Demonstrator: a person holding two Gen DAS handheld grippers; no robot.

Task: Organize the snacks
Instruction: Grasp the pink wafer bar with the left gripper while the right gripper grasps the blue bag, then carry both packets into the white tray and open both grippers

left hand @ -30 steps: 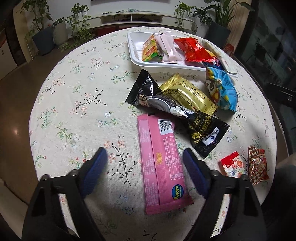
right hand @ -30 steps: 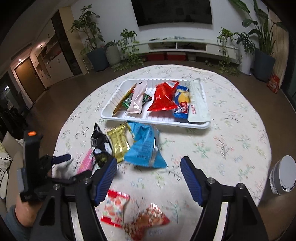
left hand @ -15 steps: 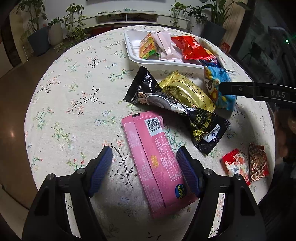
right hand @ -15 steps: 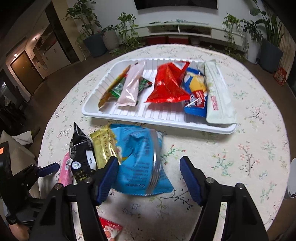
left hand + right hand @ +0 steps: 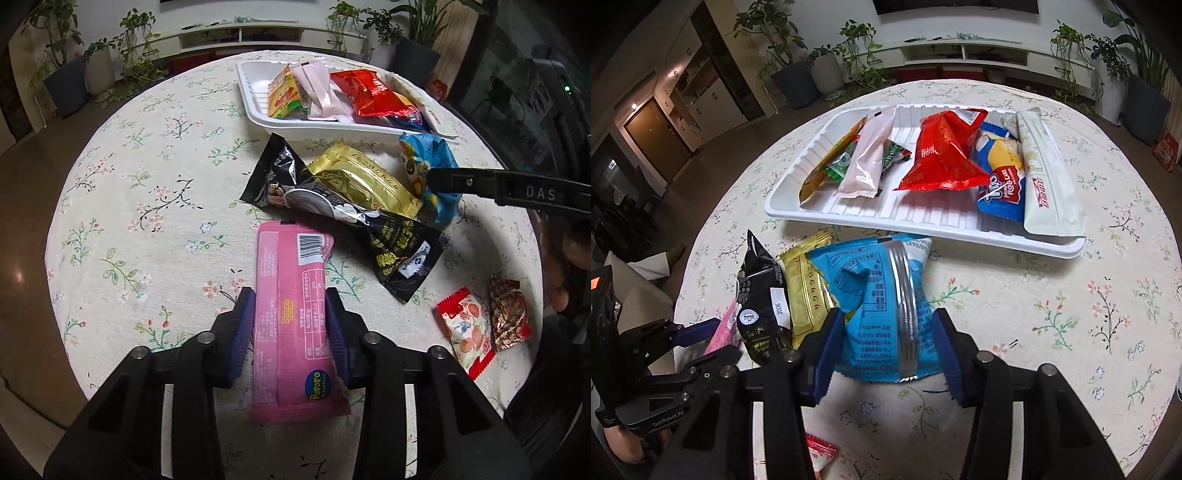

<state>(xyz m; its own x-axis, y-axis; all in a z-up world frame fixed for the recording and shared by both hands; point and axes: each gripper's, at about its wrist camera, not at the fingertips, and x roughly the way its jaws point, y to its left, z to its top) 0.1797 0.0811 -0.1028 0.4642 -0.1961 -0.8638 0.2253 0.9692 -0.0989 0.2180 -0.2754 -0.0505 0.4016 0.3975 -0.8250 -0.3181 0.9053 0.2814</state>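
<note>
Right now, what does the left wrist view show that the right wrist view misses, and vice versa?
Only the left wrist view shows the small brown foil packet and the whole long pink wrapper clamped in the left gripper. Only the right wrist view shows the long white sachet in the white ribbed tray and the right gripper pinching the blue crinkly bag. Both show tray, blue bag, gold packet and black pouch.

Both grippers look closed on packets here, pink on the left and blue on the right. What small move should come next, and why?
Probably lift both. The left gripper pinches the pink packet, the right gripper the blue bag; both packets lie on the tablecloth, short of the white tray.
</note>
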